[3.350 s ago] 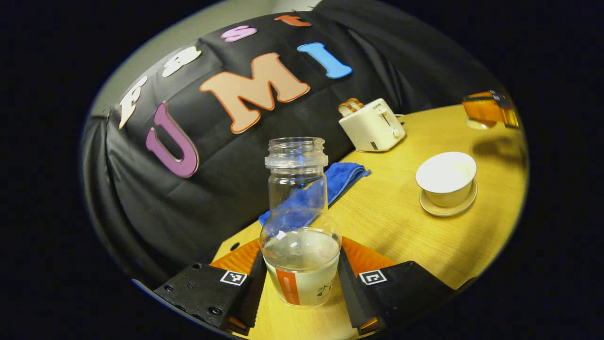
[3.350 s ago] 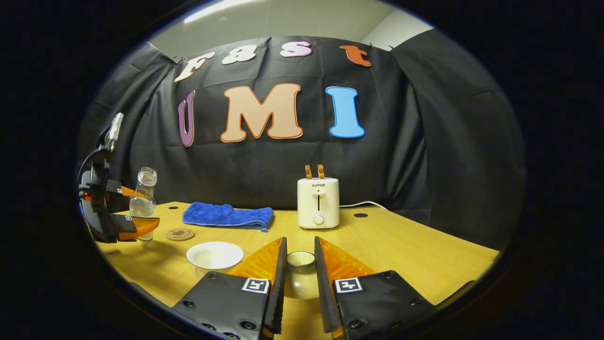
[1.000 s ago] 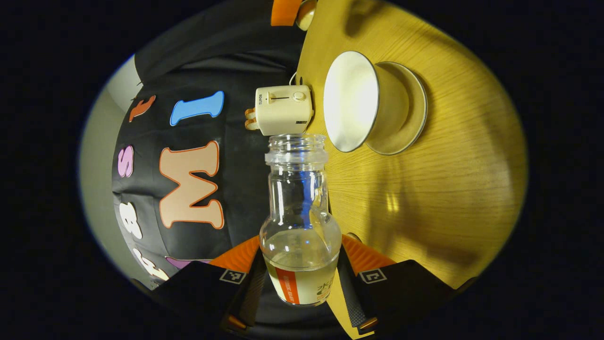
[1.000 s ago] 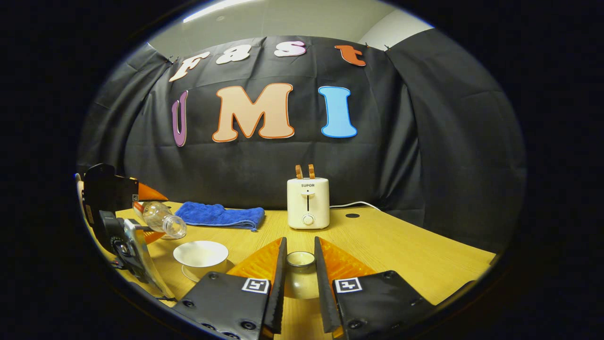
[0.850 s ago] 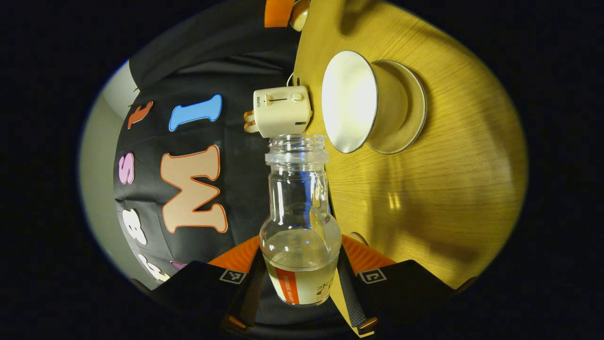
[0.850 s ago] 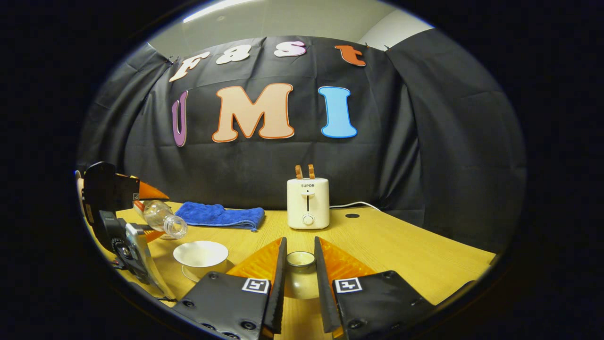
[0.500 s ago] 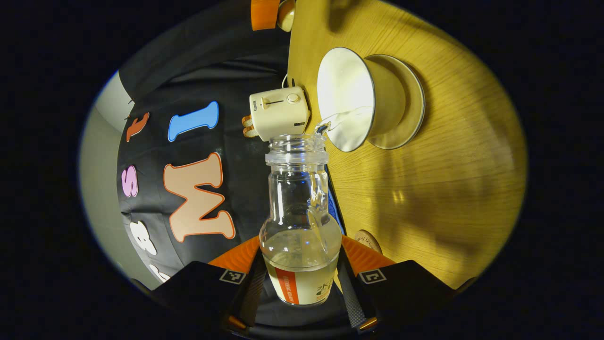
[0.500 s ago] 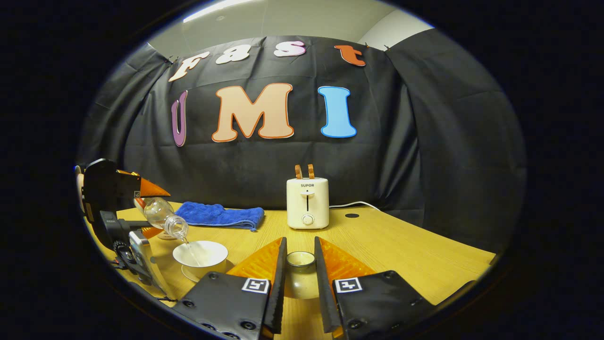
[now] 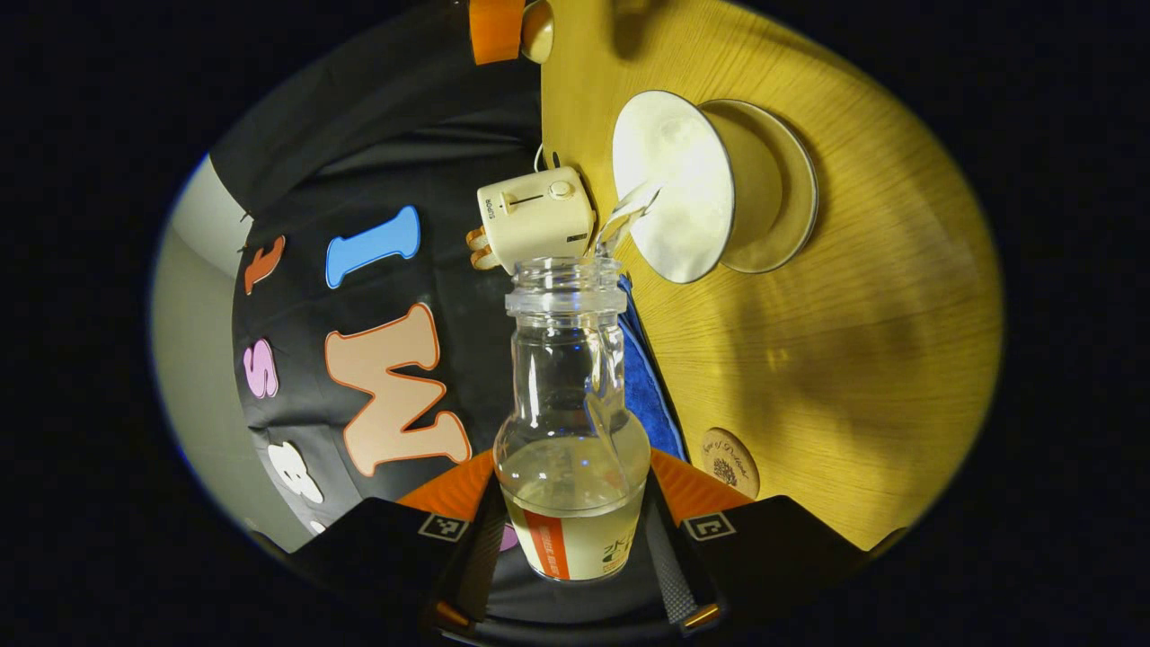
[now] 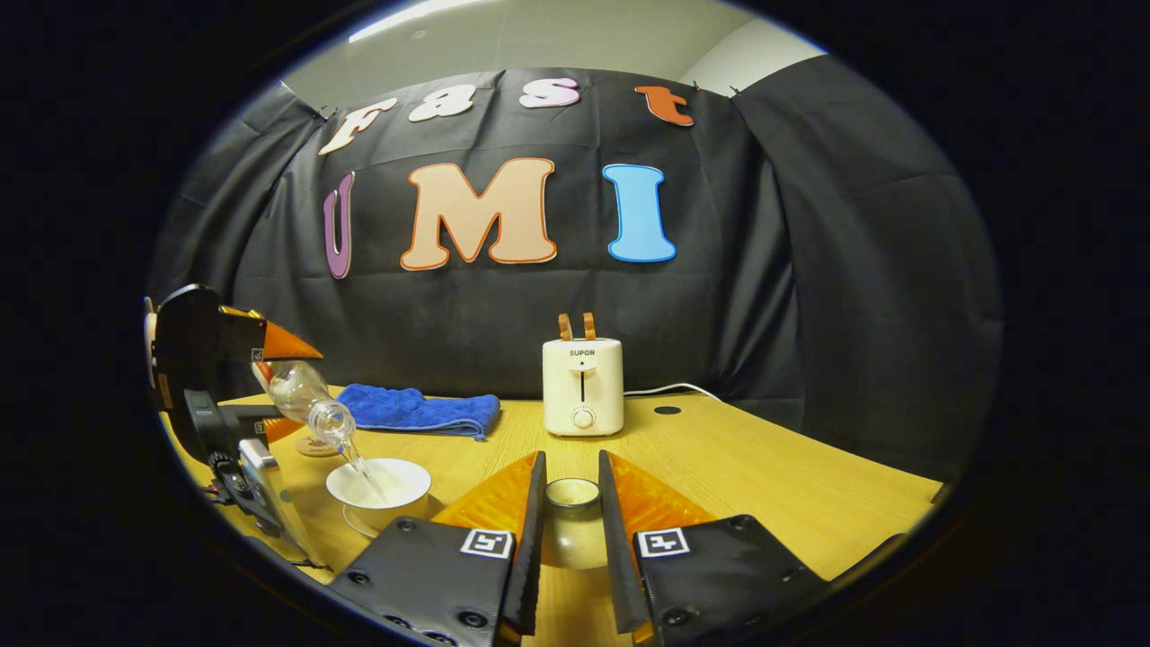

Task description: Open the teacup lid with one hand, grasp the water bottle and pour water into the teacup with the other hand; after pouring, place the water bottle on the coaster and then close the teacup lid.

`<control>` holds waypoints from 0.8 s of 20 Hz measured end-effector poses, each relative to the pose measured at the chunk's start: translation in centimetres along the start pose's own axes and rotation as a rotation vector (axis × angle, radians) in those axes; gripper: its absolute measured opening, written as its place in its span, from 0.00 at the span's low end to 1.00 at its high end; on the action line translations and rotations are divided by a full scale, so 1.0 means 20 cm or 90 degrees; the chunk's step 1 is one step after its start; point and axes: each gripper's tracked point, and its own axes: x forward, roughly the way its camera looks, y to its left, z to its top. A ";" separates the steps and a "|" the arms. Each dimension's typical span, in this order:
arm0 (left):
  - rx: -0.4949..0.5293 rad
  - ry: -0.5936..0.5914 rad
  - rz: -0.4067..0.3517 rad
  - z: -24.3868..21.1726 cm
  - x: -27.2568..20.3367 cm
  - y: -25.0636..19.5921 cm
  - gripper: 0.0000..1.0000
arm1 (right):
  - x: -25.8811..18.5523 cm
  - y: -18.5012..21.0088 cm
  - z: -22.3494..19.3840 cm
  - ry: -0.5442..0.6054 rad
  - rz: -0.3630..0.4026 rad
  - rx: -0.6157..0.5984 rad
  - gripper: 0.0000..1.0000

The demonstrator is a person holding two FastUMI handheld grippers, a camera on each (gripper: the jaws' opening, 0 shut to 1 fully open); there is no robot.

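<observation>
Both of my claws are pinching something. My left gripper (image 9: 575,539) squeezes the base of the water bottle (image 9: 572,422), one finger on each side, and the bottle is tipped so its open mouth points down toward the teacup (image 9: 692,184). A thin stream of water (image 9: 629,211) runs from the mouth into the cup, which sits on its saucer (image 9: 791,180). From the right gripper view the same bottle (image 10: 301,400) slants over the teacup (image 10: 377,485), with my left gripper (image 10: 211,377) behind it at the edge, partly cut off.

My right gripper (image 10: 566,530) is closed on the teacup lid (image 10: 572,517), gripping its knob; the fingers hide most of the lid, so I cannot tell whether it touches the table (image 10: 764,476).

How much water has reached the cup is hard to make out. The coaster (image 9: 729,463) lies bare on the table, well apart from the teacup; in the right gripper view it is mostly hidden behind the bottle. A blue towel (image 10: 418,412) lies by the wall, partly covered by the bottle in the left gripper view. A white toaster (image 10: 582,386) stands beyond the lid, its cord trailing right.
</observation>
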 end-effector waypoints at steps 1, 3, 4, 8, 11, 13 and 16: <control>0.006 0.002 0.003 -0.01 0.00 0.01 0.71 | 0.00 0.00 0.00 0.000 0.000 0.000 0.36; 0.014 0.003 0.009 -0.02 0.00 0.04 0.71 | 0.00 0.00 0.00 0.000 -0.001 0.000 0.36; 0.019 0.005 0.012 -0.03 0.00 0.05 0.70 | 0.00 0.00 0.00 0.000 -0.001 0.000 0.36; 0.037 0.007 0.024 -0.04 0.00 0.10 0.71 | 0.00 0.00 0.00 0.001 0.000 0.000 0.36; 0.055 0.008 0.036 -0.04 0.00 0.12 0.71 | 0.00 0.00 0.00 0.001 0.000 0.000 0.36; 0.063 0.007 0.045 -0.04 0.00 0.14 0.71 | 0.00 0.00 0.00 0.001 0.000 0.000 0.36; 0.068 0.008 0.052 -0.03 -0.01 0.15 0.71 | 0.00 0.00 0.00 0.001 0.000 0.000 0.36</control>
